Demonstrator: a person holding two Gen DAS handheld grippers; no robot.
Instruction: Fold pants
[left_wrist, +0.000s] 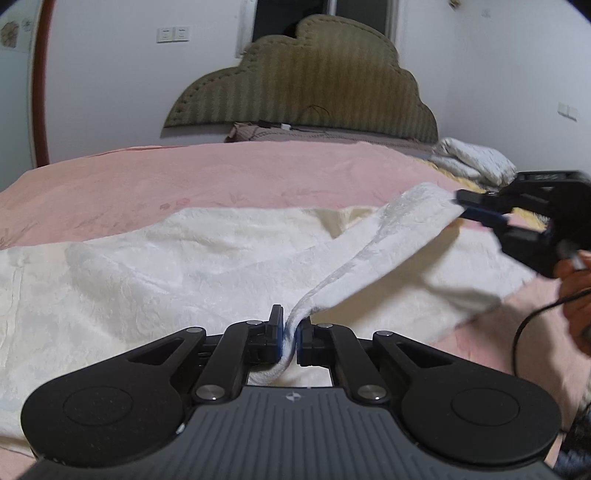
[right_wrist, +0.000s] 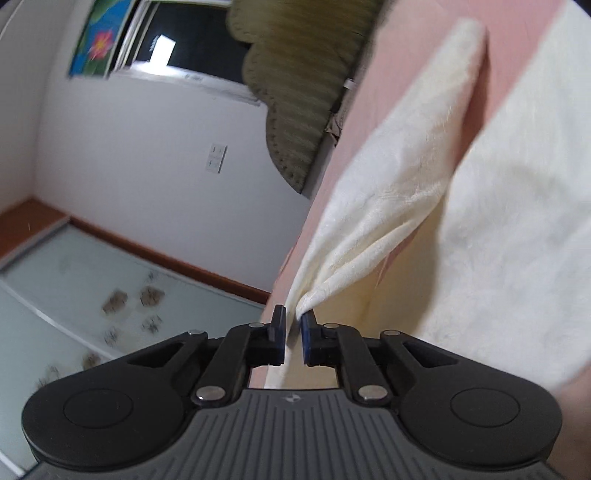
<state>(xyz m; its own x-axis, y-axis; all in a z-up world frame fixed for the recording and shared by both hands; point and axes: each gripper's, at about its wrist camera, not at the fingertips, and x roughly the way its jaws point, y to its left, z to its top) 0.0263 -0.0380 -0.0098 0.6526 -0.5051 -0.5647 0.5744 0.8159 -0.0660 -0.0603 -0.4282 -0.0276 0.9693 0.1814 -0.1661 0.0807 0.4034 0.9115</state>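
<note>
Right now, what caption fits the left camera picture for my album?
Both grippers, left and right, lift the white pants' edge above the pink bed.

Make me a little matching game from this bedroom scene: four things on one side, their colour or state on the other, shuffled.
Things:
1. fluffy cream-white pants
2. pink bedspread
3. scalloped padded headboard
4. left gripper

Descriptions:
A. olive-brown, against the wall
B. shut on fabric
C. partly lifted, held at two spots
D. lying under the garment

Pairs: 1-C, 2-D, 3-A, 4-B
</note>
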